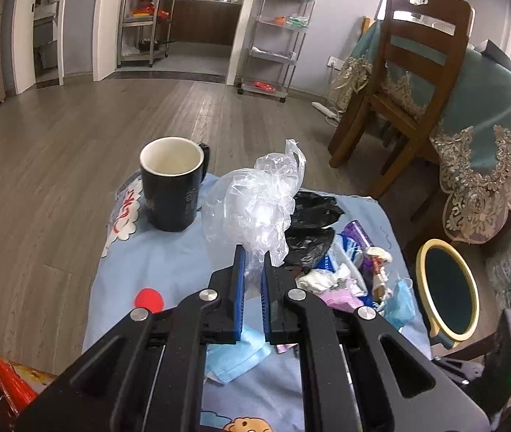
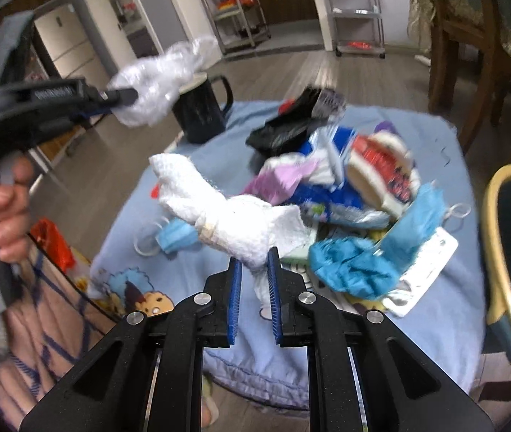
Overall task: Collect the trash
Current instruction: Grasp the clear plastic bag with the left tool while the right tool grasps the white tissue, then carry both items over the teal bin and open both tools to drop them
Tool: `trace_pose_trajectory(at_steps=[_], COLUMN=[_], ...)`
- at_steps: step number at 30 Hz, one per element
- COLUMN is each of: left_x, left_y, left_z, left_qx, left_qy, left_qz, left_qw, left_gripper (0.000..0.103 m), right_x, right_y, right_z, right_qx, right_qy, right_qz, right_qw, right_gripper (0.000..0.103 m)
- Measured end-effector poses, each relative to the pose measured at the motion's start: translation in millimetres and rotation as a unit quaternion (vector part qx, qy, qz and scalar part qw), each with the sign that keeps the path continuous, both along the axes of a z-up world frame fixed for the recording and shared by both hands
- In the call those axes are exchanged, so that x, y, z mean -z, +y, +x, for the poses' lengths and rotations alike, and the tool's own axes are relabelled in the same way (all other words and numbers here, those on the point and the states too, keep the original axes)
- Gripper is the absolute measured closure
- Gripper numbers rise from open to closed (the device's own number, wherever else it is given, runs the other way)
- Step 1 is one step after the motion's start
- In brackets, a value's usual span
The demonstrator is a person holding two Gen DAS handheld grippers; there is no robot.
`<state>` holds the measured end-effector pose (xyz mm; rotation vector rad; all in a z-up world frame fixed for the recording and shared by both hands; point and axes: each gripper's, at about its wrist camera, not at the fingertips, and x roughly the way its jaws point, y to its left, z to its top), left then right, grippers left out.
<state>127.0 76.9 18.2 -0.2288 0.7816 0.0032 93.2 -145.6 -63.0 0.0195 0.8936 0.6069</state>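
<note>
The right tool (image 2: 254, 264) is clamped on a wad of white paper towel (image 2: 233, 223), raised clear of the blue-clothed counter (image 2: 435, 309). The left tool (image 1: 252, 262) is clenched on a crumpled clear plastic bag (image 1: 255, 208), also held off the cloth. So two pieces are in hand, none visibly binned. Plenty remains on the counter: blue face masks (image 2: 176, 235), a blue glove (image 2: 349, 266), mixed wrappers (image 2: 327, 198) and black plastic (image 1: 309, 223) further back, beside a black mug (image 1: 172, 183). Printing on the wrappers and mug is too blurred to read.
</note>
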Motion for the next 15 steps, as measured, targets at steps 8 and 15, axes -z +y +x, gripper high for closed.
trace_pose_trajectory(at_steps=[8,15], left_x=[-10.9,-16.9], left_y=[-47.7,-114.9], left_z=[7.0,15.8], left_qx=[0.056,0.126], left_qy=[-0.013,-0.015], left_qz=[0.002,0.006], left_qw=[0.9984,0.9919], left_gripper=[0.096,0.096], right_x=[-45.2,-64.0], right_y=[-66.3,-140.8], right_z=[-4.6,-0.1], right_qx=[0.058,0.146], right_qy=[-0.044,-0.063], right_qz=[0.010,0.013], right_qw=[0.997,0.987], right_gripper=[0.088,0.088])
